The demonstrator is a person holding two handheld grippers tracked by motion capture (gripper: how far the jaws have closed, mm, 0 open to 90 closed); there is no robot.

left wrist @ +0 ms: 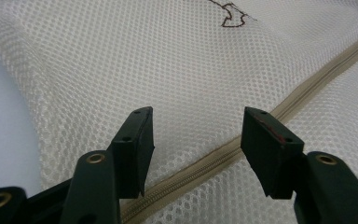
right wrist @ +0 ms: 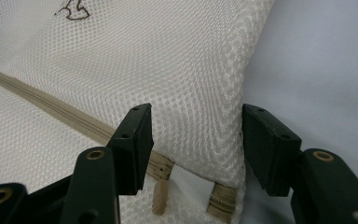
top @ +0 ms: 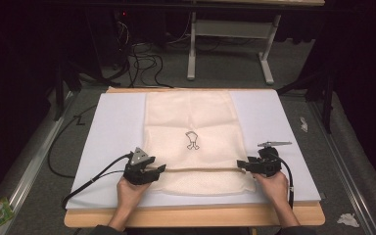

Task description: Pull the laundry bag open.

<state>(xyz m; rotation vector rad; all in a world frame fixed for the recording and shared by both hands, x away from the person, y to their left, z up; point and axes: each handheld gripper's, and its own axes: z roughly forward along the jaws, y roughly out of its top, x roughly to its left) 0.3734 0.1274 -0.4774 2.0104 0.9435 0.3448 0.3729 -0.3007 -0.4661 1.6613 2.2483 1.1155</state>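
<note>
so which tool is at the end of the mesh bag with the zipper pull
The right tool: the zipper pull hangs just below its open jaws at the mesh bag edge; the left tool sits over plain zipper.

One mesh bag (top: 191, 139), two hand-held grippers.

Looked like a lab or a recording room, not a home. Was dark all around, with light only on the counter (top: 191, 215), a wooden board covered by a white foam pad (top: 112, 127). Had grey carpet floor (top: 235, 68) with loose black cables (top: 144, 63) running to equipment at the back. Stood behind it a white metal frame of another desk (top: 227, 29). Ran metal rails (top: 34, 161) along both sides of the counter. Lay some crumpled paper (top: 347, 220) on the floor at the right.
</note>
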